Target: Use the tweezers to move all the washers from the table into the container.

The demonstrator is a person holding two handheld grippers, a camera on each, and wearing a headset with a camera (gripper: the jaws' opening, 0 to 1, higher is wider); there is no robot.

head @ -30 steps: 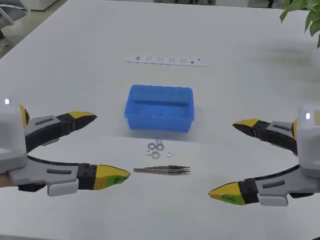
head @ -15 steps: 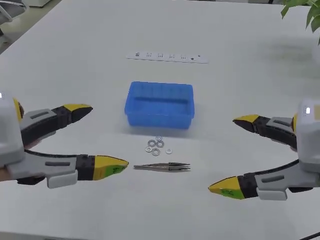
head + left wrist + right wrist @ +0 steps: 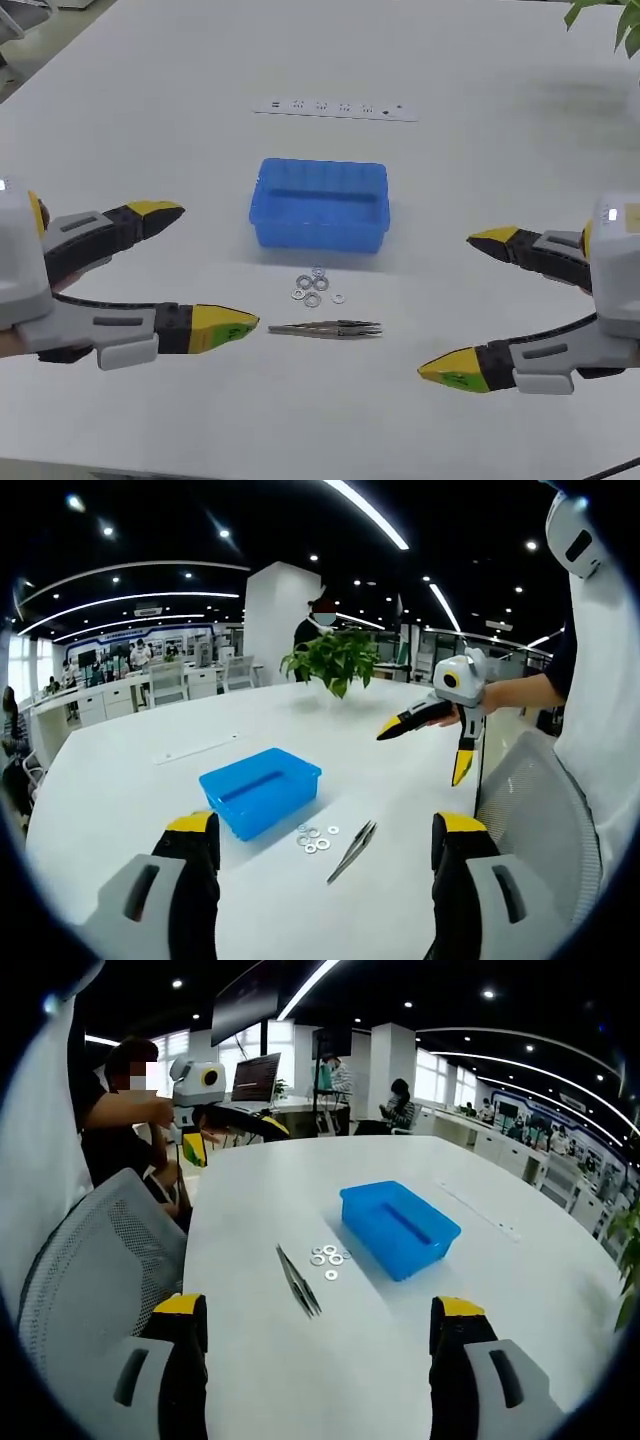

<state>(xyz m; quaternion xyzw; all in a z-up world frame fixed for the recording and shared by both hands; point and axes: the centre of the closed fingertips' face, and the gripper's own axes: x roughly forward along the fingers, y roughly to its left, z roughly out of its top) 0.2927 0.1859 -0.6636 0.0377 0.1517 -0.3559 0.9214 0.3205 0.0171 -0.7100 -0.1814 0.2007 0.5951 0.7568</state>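
A blue container (image 3: 320, 204) stands mid-table; I also see the container (image 3: 259, 790) and the container (image 3: 399, 1226) from each hand. Just in front of it lie several small metal washers (image 3: 314, 289), the same washers (image 3: 314, 837) (image 3: 329, 1257) in the gripper views. Steel tweezers (image 3: 325, 328) lie flat on the table nearer to me, tweezers (image 3: 351, 849) (image 3: 298, 1280) closed and untouched. My left gripper (image 3: 205, 268) hovers open at the left, well clear of them. My right gripper (image 3: 472, 304) hovers open at the right, nothing between its fingers.
A white power strip (image 3: 335, 110) lies beyond the container. Green plant leaves (image 3: 610, 22) reach in at the far right corner. A mesh office chair (image 3: 90, 1250) stands by the near table edge. Other desks and people fill the room behind.
The head camera has tilted slightly, so the table things sit a little lower and nearer. Both grippers stay open in roughly the same places; nothing on the table has moved.
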